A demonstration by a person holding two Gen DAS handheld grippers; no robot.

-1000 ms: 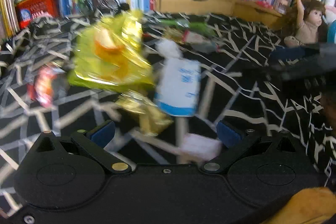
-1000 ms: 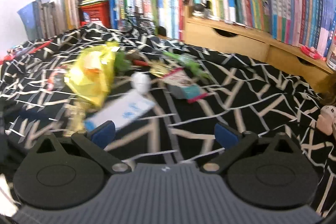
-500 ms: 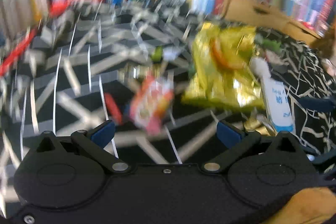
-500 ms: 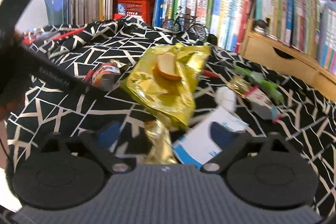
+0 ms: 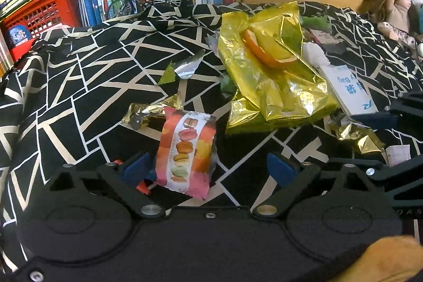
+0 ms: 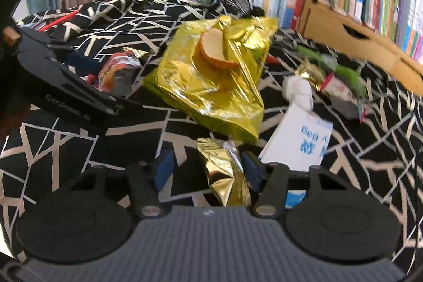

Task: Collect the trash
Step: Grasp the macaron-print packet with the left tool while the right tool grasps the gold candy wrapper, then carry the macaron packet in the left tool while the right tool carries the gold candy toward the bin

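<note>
Left gripper closing, macaron packet between jaws, against left pad. Doll only in left view. Right gripper closing around gold wrapper; orange peel on yellow bag beyond.

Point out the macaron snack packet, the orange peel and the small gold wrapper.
macaron snack packet (image 5: 186, 153), left wrist view, middle of its printed front.
orange peel (image 5: 267, 49), left wrist view, pale inner side.
small gold wrapper (image 6: 224, 171), right wrist view, crumpled middle.
</note>
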